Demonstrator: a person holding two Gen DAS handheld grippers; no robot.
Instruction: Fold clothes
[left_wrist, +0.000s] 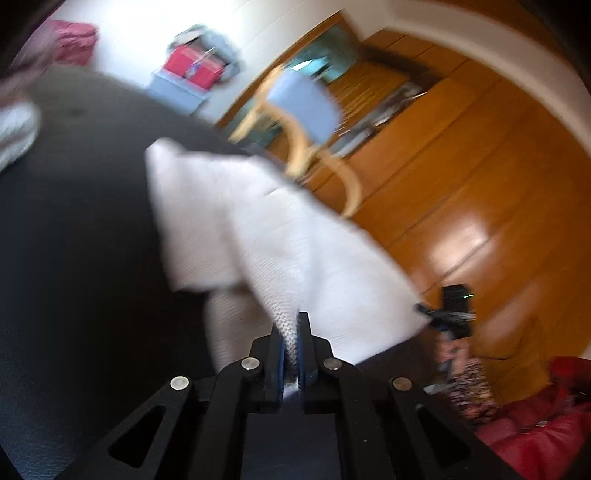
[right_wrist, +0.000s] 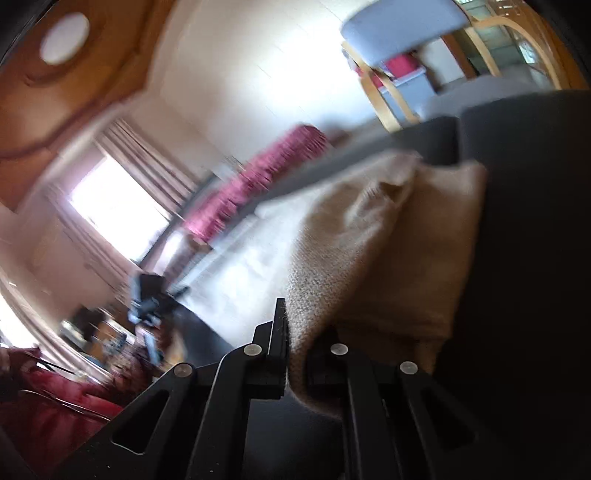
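A white knitted garment (left_wrist: 258, 236) hangs stretched over a dark table (left_wrist: 81, 229), partly folded on itself. My left gripper (left_wrist: 293, 328) is shut on one edge of it, the knit pinched between the blue pads. In the right wrist view the same garment (right_wrist: 391, 254) looks beige in shadow. It runs from my right gripper (right_wrist: 295, 325), which is shut on another edge, up toward the table (right_wrist: 535, 240). The right finger there is hidden under the cloth. The right gripper (left_wrist: 448, 310) also shows in the left wrist view at the garment's far corner, blurred.
A light blue chair with a bent wooden frame (left_wrist: 303, 107) stands on the wooden floor (left_wrist: 461, 177) beyond the table. Red and pink fabric (left_wrist: 535, 417) lies at lower right; a pink piece (right_wrist: 258, 181) lies past the table edge. A window with curtains (right_wrist: 122, 210) is at left.
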